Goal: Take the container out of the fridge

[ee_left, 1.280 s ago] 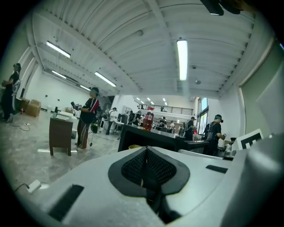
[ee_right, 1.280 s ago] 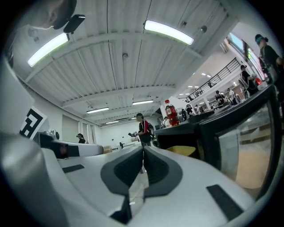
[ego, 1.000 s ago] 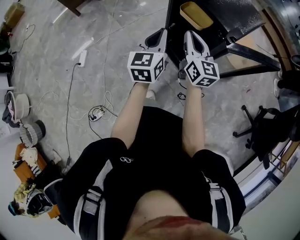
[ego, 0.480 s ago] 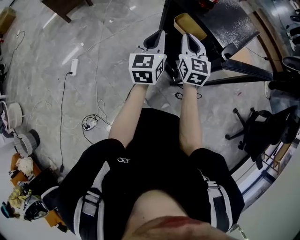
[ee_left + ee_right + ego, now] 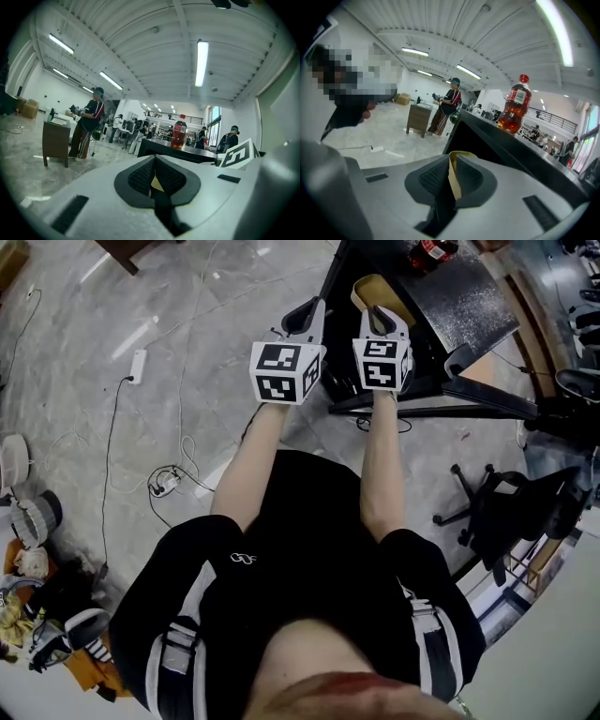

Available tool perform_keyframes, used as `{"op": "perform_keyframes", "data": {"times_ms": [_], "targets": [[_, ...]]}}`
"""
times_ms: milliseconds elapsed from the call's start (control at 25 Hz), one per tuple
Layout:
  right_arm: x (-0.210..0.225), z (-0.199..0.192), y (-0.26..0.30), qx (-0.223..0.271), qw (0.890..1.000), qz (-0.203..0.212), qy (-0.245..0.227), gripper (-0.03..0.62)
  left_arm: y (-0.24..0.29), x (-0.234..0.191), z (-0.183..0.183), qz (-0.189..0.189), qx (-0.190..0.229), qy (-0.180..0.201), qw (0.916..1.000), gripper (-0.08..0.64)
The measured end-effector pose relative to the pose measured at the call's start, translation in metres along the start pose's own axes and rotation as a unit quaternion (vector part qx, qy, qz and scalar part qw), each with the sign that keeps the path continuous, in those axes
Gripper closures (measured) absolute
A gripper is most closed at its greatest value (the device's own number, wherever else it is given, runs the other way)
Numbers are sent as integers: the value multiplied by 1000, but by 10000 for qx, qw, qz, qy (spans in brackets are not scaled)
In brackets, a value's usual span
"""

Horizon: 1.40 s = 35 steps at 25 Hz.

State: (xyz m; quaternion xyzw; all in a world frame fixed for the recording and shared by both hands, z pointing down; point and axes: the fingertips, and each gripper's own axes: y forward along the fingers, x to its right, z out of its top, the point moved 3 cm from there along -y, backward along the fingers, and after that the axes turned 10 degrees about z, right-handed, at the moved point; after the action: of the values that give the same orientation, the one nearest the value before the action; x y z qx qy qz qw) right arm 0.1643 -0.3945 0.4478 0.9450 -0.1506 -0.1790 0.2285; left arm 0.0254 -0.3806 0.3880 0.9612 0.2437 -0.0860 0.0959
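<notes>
The container (image 5: 378, 289) is a shallow yellow tub; in the head view it hangs at the tip of my right gripper (image 5: 380, 315), just in front of a black table (image 5: 469, 296). In the right gripper view, its thin yellow rim (image 5: 453, 179) stands clamped between the shut jaws of that gripper (image 5: 452, 165). My left gripper (image 5: 307, 311) is held level beside the right one, over the floor. Its jaws (image 5: 154, 161) are closed together, with only a sliver of yellow showing past the gap. No fridge shows in any view.
A red soda bottle (image 5: 514, 110) stands on the black table. An office chair (image 5: 511, 507) is at the right. A power strip (image 5: 138, 365), cables and clutter (image 5: 28, 521) lie on the grey floor at left. A person (image 5: 89, 124) stands by a wooden cabinet (image 5: 55, 140) far off.
Both grippers and the held container have moved forward towards the black table. The floor items have slid left and down in the view. The jaws stay shut.
</notes>
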Motion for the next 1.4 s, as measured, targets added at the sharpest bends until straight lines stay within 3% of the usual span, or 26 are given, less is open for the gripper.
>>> {"op": "perform_keyframes", "data": {"times_ms": [200, 360, 680, 800, 960, 1120, 1280, 1400], "targets": [[2, -17, 27, -993, 9913, -23, -864, 566, 3, -13, -2, 86, -29, -100, 9999, 551], [6, -31, 45, -1640, 9793, 48, -1190, 511, 5, -19, -2, 117, -30, -177, 9998, 551], [12, -48, 62, -2100, 9693, 149, -1268, 512, 4, -29, -2, 167, -10, -256, 9995, 551], [10, -48, 61, -2080, 9704, 209, -1211, 553, 2, -32, -1, 187, -4, -262, 9995, 551], [0, -42, 54, -1747, 9800, 318, -894, 574, -1, -35, 0, 213, -4, -256, 9994, 551], [-17, -20, 41, -872, 9943, 607, 25, 574, -5, -37, 0, 231, -9, -241, 9994, 551], [-36, -1, 26, 2, 9920, 994, 777, 574, -12, -37, 1, 236, 2, -215, 9995, 550], [-45, 13, 10, 632, 9825, 1215, 1265, 574, -18, -38, 0, 260, 1, -180, 9995, 551]]}}
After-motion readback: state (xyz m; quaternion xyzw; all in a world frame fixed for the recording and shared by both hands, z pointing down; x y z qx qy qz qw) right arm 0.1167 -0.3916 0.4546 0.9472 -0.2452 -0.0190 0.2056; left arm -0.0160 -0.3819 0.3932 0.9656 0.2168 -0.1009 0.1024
